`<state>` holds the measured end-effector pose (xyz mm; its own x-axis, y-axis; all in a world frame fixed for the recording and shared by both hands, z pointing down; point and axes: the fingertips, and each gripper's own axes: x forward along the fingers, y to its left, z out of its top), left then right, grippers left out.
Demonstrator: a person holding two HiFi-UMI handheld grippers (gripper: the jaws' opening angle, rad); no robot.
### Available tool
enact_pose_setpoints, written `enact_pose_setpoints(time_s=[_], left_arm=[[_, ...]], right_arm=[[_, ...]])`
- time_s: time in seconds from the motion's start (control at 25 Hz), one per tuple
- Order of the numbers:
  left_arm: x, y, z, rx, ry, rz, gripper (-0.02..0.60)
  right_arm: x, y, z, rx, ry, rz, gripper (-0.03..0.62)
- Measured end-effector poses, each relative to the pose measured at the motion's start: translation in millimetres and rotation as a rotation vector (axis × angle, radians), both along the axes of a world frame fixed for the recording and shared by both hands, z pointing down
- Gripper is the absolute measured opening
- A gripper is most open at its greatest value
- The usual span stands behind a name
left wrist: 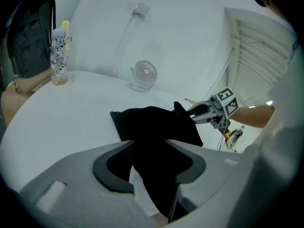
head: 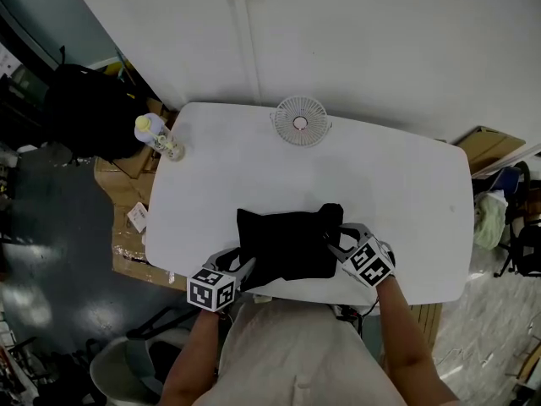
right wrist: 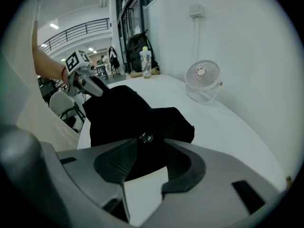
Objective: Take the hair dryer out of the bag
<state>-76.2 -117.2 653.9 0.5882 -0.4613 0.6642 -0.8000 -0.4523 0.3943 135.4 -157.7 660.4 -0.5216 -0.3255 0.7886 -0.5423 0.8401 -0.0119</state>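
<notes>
Both tools are at the black bag (head: 287, 244), which lies flat on the white counter (head: 380, 184) close to the person's edge. The left hand-held gripper (head: 243, 266) has its jaws spread around the bag's near left corner. Dark cloth hangs between them, and on one side a strip of white shows between cloth and pad, so I read that as not yet a grip. The right hand-held gripper (head: 336, 242) also stands apart, its tips at the bag's right edge, where a small metal snap (right wrist: 145, 137) sits. Bare counter shows between its pads, so it holds nothing.

The job now looks like getting the mouth open. The left should close firmly on the cloth to pin the bag, while the right works at the edge by the snap and lifts one layer only. Pinch both layers and the opening stays sealed.

The hair dryer shows in none of the views, and I judge it is inside the bag, whose contents are hidden. Back by the wall stand a small fan (head: 300, 121) and a yellow-capped bottle (head: 158, 138), and I cannot tell what the bottle holds.
</notes>
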Motion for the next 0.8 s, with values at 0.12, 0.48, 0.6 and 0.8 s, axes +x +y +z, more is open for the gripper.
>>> enact_pose_setpoints(time_s=[0.12,0.48,0.6,0.8], left_arm=[[-4,-2,-3,-0.017,0.031,-0.035,0.161],[-15,-9,-1,-0.053,0.046,-0.116,0.023],[-16,-10,0,-0.056,0.036,-0.131,0.023],[-18,-13,1,-0.058,0.023,-0.138,0.023]], right_arm=[[-8,1,4,0.044,0.068,-0.077,0.176],[-23,-6,15,0.117,0.145,-0.132,0.176],[-25,-12,18,0.136,0.167,-0.13,0.17],[-32,-18,25,0.127,0.169,-0.141,0.156]])
